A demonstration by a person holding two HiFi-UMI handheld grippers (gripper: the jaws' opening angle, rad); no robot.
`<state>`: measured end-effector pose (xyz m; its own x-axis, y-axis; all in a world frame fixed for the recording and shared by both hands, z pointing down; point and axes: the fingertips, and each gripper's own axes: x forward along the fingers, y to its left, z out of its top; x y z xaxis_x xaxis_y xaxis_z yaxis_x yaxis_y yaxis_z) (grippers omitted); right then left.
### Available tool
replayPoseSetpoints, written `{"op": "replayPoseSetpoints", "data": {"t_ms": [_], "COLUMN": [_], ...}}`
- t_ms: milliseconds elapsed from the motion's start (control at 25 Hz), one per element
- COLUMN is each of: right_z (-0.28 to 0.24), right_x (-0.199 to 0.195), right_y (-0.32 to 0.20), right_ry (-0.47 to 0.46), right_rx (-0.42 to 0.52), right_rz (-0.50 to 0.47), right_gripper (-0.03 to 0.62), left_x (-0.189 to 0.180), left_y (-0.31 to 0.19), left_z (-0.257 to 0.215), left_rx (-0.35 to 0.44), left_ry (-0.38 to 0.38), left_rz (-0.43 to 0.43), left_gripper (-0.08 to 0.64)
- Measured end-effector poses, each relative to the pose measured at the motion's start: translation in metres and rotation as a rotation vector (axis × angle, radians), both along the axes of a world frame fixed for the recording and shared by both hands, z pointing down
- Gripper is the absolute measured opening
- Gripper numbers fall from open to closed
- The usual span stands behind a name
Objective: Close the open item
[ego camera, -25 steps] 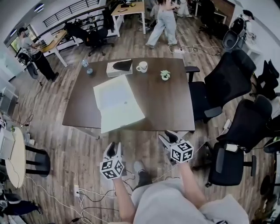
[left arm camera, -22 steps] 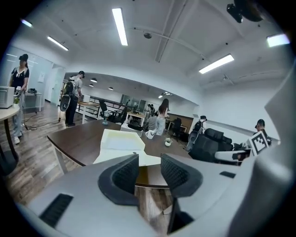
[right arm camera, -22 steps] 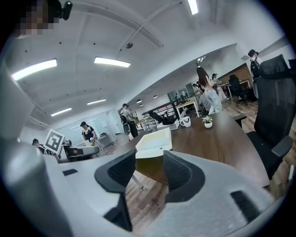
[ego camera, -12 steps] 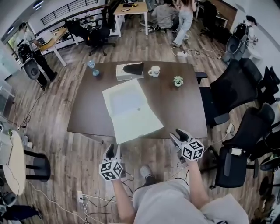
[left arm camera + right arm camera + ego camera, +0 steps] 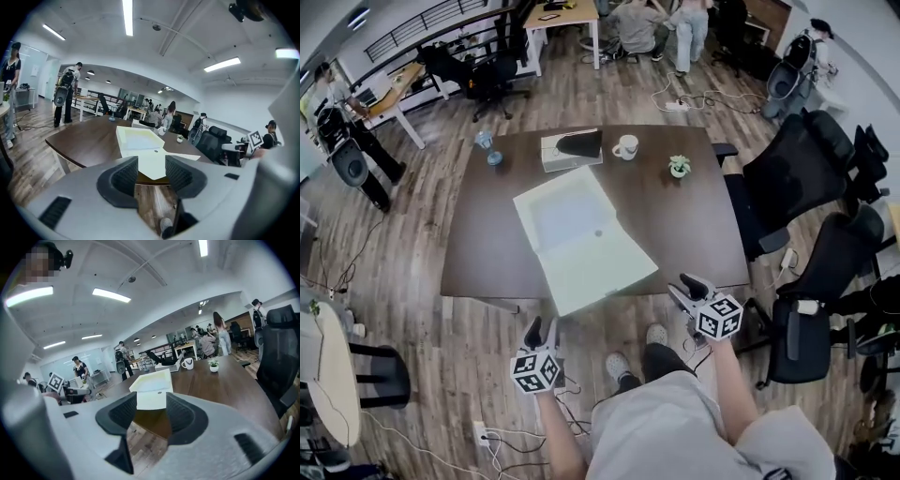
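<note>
Left gripper (image 5: 542,329): held low over the wooden floor (image 5: 412,281), short of the desk's near edge, left of the person's shoes (image 5: 622,367). Its jaws stand apart and have just been opening. Nothing is between them; in the left gripper view the gap (image 5: 151,173) shows only floor and, beyond it, the tip of the box lid.

Right gripper (image 5: 685,289): just off the near edge, toward the near right corner. Its jaws stand wide and empty (image 5: 151,416).

Desk (image 5: 675,225): dark brown top.

Box (image 5: 581,234), (image 5: 140,143), (image 5: 152,385): white, flat, open. It lies skewed at the middle of the near edge. The tray half sits toward the desk's centre, and the lid is folded out flat toward the person, with one corner overhanging the near edge. Neither gripper touches it.

Along the far edge, left to right:
- a clear bottle (image 5: 486,145) near the far left corner
- a grey carton (image 5: 570,148) with something dark on top
- a white mug (image 5: 625,146) just beside the carton
- a small potted plant (image 5: 679,168)

Black office chairs (image 5: 792,169) stand off the right edge. People (image 5: 637,23) are well beyond the far edge.
</note>
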<state>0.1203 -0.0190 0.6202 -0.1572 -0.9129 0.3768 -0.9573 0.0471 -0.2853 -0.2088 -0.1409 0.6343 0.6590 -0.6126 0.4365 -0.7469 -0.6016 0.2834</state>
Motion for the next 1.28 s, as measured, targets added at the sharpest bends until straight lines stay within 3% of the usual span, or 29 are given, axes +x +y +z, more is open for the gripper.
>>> {"op": "replayPoseSetpoints", "data": {"t_ms": [200,480,680,920,1040,1280], "right_z": [0.004,0.019,0.023,0.033,0.036,0.057], "right_x": [0.009,-0.013,-0.036,-0.051,-0.054,-0.033], "right_y": [-0.002,-0.025,-0.043,-0.047,-0.043,-0.037], "right_ry": [0.121,0.223,0.273,0.37,0.366,0.407], "right_rx": [-0.055,-0.075,-0.065,-0.068,-0.061,-0.098], "right_rz": [-0.097,-0.269,-0.39,-0.52,-0.533,-0.516], "right_gripper": [0.202,0.224,0.239,0.252,0.261,0.276], "left_x": [0.006,0.002,0.003,0.012,0.0,0.007], "left_y": [0.003,0.02,0.008,0.008,0.005,0.005], "left_z": [0.007,0.029,0.04,0.05,0.06,0.078], "left_rx": [0.022,0.012,0.074,0.167,0.192,0.204], "left_ry": [-0.046,-0.074,-0.137,-0.243,-0.32,-0.349], "left_rz": [0.097,0.145,0.172,0.311,0.319,0.384], "left_gripper": [0.175,0.183,0.19,0.198,0.203,0.213]}}
